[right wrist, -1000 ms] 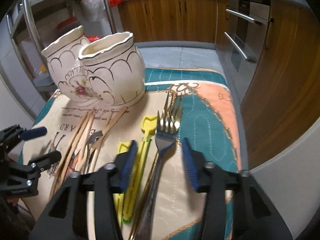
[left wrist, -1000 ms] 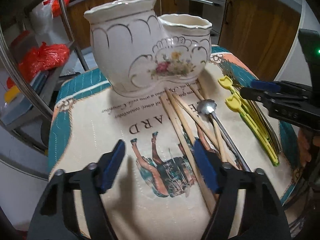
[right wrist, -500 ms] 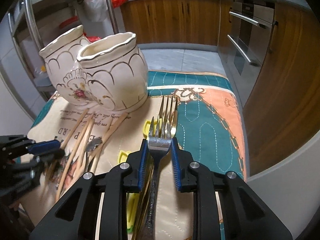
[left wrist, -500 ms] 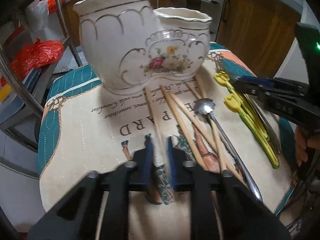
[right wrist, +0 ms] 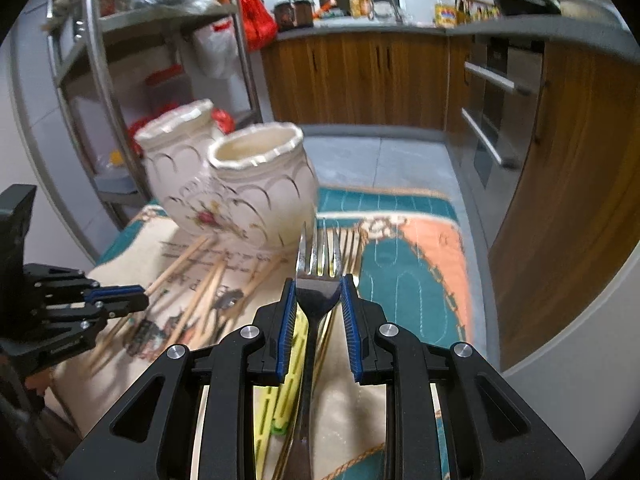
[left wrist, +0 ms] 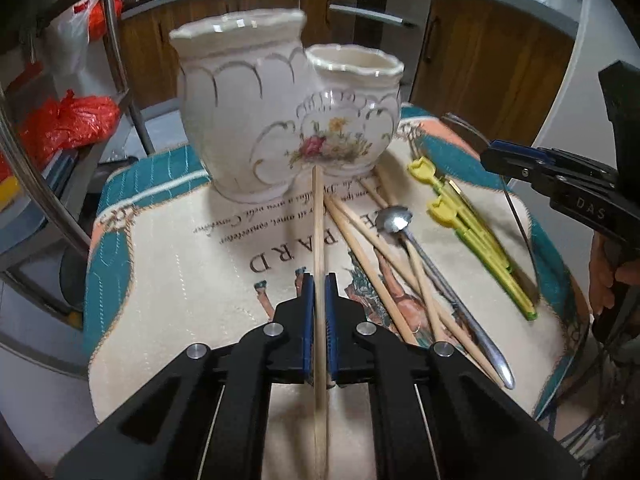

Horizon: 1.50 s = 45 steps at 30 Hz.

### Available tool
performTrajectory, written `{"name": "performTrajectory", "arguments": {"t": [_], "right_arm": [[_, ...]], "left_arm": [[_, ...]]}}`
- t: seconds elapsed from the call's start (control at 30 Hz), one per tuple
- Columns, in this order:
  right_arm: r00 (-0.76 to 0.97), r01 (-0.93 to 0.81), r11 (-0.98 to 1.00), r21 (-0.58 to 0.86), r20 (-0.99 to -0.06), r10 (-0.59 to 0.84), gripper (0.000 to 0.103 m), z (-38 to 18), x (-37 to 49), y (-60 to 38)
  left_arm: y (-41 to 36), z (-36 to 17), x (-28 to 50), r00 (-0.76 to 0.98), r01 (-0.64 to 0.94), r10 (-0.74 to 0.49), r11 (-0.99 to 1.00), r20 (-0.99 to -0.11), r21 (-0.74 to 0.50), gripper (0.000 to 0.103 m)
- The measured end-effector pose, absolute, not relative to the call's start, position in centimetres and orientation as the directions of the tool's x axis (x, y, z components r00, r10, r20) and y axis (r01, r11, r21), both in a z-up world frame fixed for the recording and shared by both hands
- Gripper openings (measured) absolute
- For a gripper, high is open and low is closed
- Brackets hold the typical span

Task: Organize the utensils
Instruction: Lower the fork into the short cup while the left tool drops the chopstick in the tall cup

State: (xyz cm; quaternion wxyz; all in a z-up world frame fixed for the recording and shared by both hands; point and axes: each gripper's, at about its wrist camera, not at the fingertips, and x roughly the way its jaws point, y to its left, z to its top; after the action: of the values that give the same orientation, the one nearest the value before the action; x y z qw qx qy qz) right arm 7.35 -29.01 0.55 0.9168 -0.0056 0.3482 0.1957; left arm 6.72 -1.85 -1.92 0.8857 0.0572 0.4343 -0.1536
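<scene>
Wooden and pale, one chopstick [left wrist: 318, 240] sits clamped between the blue pads of my left gripper [left wrist: 319, 292]; it runs straight ahead along the fingers, and its far tip reaches the foot of the holder [left wrist: 256, 120]. That cream ceramic holder has two joined pots with gold scallops and a flower print, and it stands upright near the far edge of the table mat [left wrist: 168, 248].

My right gripper [right wrist: 319, 300] has its fingers drawn in against the shoulders of a steel fork [right wrist: 318, 280], tines pointing forward toward the nearer pot of the holder [right wrist: 256, 188]. From this view I cannot tell whether the fork's handle is clear of the mat [right wrist: 420, 248] or touching it.

The other chopsticks [left wrist: 372, 256] lie loose in a crossed bundle at the middle of the mat, their far ends just beside the holder's base. A metal spoon [left wrist: 400, 220] lies among them, bowl toward the holder, handle running to the mat's near right corner. Right of it, the yellow forks [left wrist: 472, 224] lie side by side along the right edge. In the right view, gold-toned forks [right wrist: 352, 248] lie on the mat just beyond my gripped fork, near the teal and peach border.
</scene>
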Motion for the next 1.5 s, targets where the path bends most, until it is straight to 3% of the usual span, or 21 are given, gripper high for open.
{"name": "performTrajectory", "arguments": {"t": [0.63, 1.07, 1.27, 1.5], "right_arm": [[0.845, -0.441, 0.897, -0.020, -0.347, 0.407, 0.023, 6.4, 0.7, -27.9], [0.825, -0.480, 0.877, -0.007, -0.344, 0.448, 0.023, 7.8, 1.0, -26.7], [0.817, -0.495, 0.869, 0.018, -0.330, 0.472, 0.023, 9.5, 1.8, -26.8], [0.821, -0.507, 0.861, 0.038, -0.283, 0.496, 0.023, 12.5, 4.7, -25.9]], "left_arm": [[-0.5, 1.8, 3.9, 0.708, 0.349, -0.288, 0.937, -0.644, -0.036, 0.006], [0.4, 3.1, 3.2, 0.749, 0.359, -0.317, 0.932, -0.581, -0.045, 0.006], [0.7, 7.0, 3.9, 0.811, 0.374, -0.340, 0.927, -0.476, -0.026, 0.006], [2.5, 12.2, 8.1, 0.865, 0.355, -0.378, 0.926, -0.329, -0.128, 0.006]]}}
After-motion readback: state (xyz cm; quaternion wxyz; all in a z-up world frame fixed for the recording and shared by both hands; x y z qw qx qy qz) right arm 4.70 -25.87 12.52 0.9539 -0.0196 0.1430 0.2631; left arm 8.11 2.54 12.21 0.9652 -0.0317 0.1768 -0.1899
